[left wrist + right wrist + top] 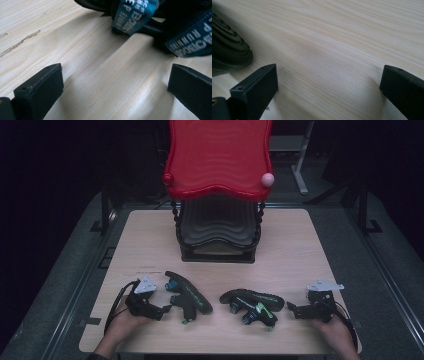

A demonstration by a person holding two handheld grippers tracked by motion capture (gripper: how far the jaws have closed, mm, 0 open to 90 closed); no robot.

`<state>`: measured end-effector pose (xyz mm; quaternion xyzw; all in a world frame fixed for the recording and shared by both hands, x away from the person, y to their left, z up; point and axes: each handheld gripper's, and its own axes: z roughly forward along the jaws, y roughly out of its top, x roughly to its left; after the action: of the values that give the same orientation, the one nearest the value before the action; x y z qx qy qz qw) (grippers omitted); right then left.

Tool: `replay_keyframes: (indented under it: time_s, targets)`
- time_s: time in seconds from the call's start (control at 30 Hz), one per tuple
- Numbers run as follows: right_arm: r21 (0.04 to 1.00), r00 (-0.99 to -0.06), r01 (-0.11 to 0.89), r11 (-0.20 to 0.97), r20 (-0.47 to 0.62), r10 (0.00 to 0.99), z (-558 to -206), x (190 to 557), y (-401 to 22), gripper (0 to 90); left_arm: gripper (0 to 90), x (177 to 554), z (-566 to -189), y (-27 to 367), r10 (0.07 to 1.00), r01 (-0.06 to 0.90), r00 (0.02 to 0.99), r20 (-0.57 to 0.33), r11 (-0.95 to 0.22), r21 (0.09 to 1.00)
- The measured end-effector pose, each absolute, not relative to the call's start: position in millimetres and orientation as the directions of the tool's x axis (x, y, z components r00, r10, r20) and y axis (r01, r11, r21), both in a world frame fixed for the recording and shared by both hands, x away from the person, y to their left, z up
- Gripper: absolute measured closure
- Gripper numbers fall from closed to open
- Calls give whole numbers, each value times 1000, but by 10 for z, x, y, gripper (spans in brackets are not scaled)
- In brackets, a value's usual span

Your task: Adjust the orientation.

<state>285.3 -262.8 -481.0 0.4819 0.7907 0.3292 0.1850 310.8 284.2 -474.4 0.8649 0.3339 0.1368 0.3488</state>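
Landmark: the red-topped rack (218, 160), standing at the far middle of the wooden table (300, 245).
Left sandal (189, 293): lies on its side nearer the person than the rack and slightly to its left; its long axis runs diagonally, one end toward the rack, the other toward the near edge; teal straps (133, 15) with white lettering face the left gripper.
Right sandal (252, 301): lies nearer than the rack and slightly to its right; its long axis runs roughly across the table, with the ridged sole (227, 47) uppermost.
Left gripper (165, 310): rests on the table just left of the left sandal, jaws spread apart and holding nothing.
Right gripper (291, 310): rests just right of the right sandal, jaws likewise released and holding nothing.
Open room: bare wood lies between the rack and both sandals, and beside the rack toward both side edges.
Edges: both hands sit at the near edge.
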Motion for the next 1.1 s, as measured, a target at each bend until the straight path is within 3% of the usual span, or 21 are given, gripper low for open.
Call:
replay_keyframes:
  time_s: [0.53,0.63,0.7,0.87,1.1]
  targets:
    - [698,-473,639,323,25,881,-4809,2833,-2666,11,7,3013,-4734,2984,610,436,792,-2,-564,701]
    - [699,-472,639,322,26,881,-4810,2829,-2672,11,138,2976,-4690,2973,587,421,809,-16,-560,713]
    - [698,-469,640,320,24,883,-4810,2822,-2679,11,160,2944,-4654,2957,568,403,823,-20,-558,725]
    - [698,-465,642,318,24,885,-4809,2819,-2682,11,349,2866,-4555,2914,498,326,867,-17,-541,775]
    - [699,-465,641,317,25,885,-4810,2832,-2684,11,408,2837,-4510,2783,473,283,881,8,-541,792]
